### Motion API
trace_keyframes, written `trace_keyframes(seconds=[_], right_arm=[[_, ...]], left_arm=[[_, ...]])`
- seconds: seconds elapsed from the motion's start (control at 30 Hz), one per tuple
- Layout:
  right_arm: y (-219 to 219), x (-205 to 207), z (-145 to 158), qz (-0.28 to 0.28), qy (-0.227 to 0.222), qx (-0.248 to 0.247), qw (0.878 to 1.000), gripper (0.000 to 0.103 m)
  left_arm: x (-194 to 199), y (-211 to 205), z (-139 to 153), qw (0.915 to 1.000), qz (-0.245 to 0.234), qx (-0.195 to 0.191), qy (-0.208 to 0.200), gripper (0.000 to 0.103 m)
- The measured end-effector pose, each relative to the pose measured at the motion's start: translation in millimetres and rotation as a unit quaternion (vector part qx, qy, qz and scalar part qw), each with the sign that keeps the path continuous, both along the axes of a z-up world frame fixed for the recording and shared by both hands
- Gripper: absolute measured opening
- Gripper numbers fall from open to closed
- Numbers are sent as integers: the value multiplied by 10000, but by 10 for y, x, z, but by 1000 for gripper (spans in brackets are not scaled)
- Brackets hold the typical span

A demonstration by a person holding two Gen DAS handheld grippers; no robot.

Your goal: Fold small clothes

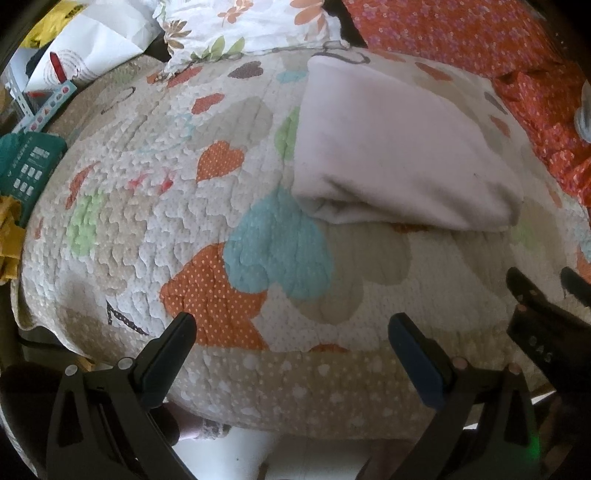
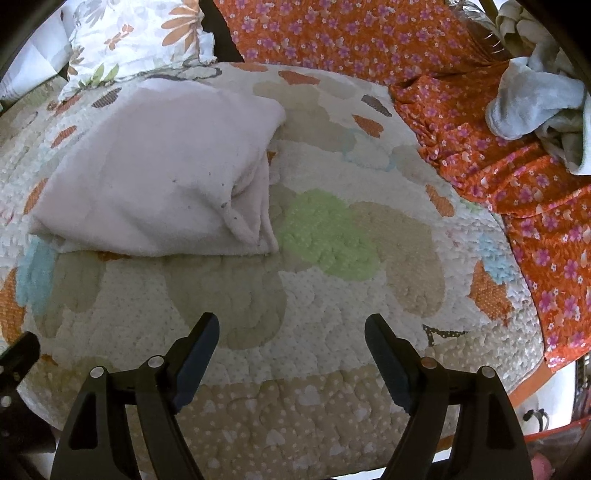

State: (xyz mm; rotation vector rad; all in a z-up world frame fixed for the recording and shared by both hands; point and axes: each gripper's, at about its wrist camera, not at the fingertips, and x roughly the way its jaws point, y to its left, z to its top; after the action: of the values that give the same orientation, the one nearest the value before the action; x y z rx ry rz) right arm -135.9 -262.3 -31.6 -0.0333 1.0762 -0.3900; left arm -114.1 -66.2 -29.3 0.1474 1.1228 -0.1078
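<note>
A pale pink cloth (image 1: 399,147) lies folded flat on the heart-patterned quilt (image 1: 184,206). In the right wrist view the cloth (image 2: 155,177) sits at the upper left, its folded edges toward me. My left gripper (image 1: 291,325) is open and empty, held above the quilt's near edge, short of the cloth. My right gripper (image 2: 291,325) is open and empty too, over the quilt (image 2: 332,295) to the right of the cloth. The right gripper also shows at the right edge of the left wrist view (image 1: 550,291).
An orange floral fabric (image 2: 480,147) covers the far right, with a heap of pale clothes (image 2: 539,103) on it. A floral pillow (image 1: 243,26) lies at the back. Boxes and bags (image 1: 33,155) stand off the left edge of the quilt.
</note>
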Motion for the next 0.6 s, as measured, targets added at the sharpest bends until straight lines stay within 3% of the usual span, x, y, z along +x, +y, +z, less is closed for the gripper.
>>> trace_keyframes(seconds=[0.23,0.6], right_arm=[[-41,-21,22,-117,-60,12,9999,87],[-24,19,-2,-86,-84,-19,9999,87]], left_arm=[[-22,-89,9,9995,-137,228,-168,103],[2,-24,-11,9997,-80,152,-149,103]])
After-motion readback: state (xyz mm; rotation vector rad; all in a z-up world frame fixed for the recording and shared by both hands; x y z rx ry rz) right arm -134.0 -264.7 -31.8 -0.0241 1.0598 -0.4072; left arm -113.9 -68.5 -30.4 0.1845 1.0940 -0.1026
